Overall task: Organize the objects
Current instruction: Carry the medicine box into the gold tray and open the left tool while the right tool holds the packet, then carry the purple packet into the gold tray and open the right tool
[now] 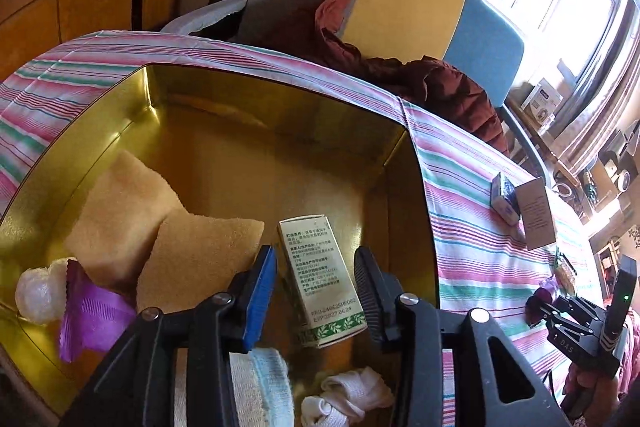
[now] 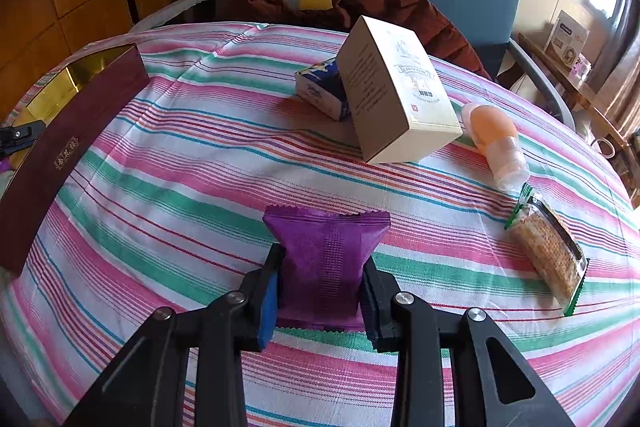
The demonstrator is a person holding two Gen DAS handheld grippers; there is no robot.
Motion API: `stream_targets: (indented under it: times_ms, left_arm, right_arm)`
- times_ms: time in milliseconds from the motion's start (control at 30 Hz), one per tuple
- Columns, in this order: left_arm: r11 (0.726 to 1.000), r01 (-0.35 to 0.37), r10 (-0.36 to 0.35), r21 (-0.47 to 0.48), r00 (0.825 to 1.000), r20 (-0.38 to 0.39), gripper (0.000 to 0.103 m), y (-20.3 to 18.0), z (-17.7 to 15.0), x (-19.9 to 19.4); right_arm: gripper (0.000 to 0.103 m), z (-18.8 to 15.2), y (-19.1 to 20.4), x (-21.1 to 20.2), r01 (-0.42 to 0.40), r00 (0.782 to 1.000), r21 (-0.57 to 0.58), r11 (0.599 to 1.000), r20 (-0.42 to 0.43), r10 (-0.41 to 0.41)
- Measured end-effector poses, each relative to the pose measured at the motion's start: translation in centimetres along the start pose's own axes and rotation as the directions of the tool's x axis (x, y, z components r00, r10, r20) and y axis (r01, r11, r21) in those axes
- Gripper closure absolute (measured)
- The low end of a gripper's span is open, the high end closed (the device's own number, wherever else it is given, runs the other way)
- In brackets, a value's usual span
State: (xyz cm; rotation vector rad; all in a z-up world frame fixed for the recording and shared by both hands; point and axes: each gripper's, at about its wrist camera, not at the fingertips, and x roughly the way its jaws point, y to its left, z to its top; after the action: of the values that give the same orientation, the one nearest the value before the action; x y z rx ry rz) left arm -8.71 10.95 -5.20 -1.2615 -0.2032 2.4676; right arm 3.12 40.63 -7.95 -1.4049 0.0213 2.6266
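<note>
Right now the left gripper (image 1: 316, 291) hangs over the open gold-lined rectangular tin box (image 1: 100, 115), its fingers spread apart with a small white carton printed with green leaves (image 1: 320, 279) lying between them; neither pad appears to press on it. Just left of the blue pad sit two tan sponge-like squares (image 1: 160, 227), one overlapping the other. Further left, a purple crinkle-edged wrapper (image 1: 92, 311) lies beside a translucent white ball (image 1: 38, 293). Below the fingers, close to the camera, are a white and pale-blue folded cloth (image 1: 260, 379) and a bunched white cloth (image 1: 352, 395).

The right gripper (image 2: 322, 279) is clamped on a purple foil snack packet (image 2: 326, 251), pinched at its middle, above the pink, green and white striped cloth on the worktop (image 2: 180, 187). Ahead of it a tall beige cardboard box (image 2: 396, 95) leans on a small blue and white packet (image 2: 320, 89). Ahead and to the right lies an orange bottle with a clear cap (image 2: 496, 143), and nearer on the right a cracker pack with green edges (image 2: 548, 251). Far to the left stands the tin box's dark maroon outer wall (image 2: 68, 151).
</note>
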Motion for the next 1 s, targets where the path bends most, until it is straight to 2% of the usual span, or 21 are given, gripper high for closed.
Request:
stream_targets:
  times_ms: [300, 600, 867, 1000]
  left_arm:
    - [1.000, 0.001, 0.000, -0.007, 0.997, 0.080, 0.060, 1.3, -2.0, -3.1]
    - [1.000, 0.001, 0.000, -0.017, 0.997, 0.077, 0.060, 3.1, -3.2, -4.7]
    - [0.999, 0.010, -0.006, -0.040, 0.996, 0.091, 0.060, 4.4, -3.8, -5.6]
    - [0.998, 0.020, -0.015, -0.054, 0.996, 0.090, 0.060, 4.9, -3.7, -5.7]
  right_arm:
    - [0.069, -0.1, 1.6, -0.9, -0.036, 0.999, -0.010, 0.999, 0.022, 0.036]
    - [0.069, 0.2, 6.5, -2.6, -0.147, 0.988, -0.029, 0.989, 0.041, 0.148]
    - [0.069, 4.5, 12.8, -4.8, -0.297, 0.950, -0.036, 0.954, 0.092, 0.299]
    - [0.069, 7.2, 16.4, -5.2, -0.319, 0.938, -0.084, 0.944, 0.115, 0.327]
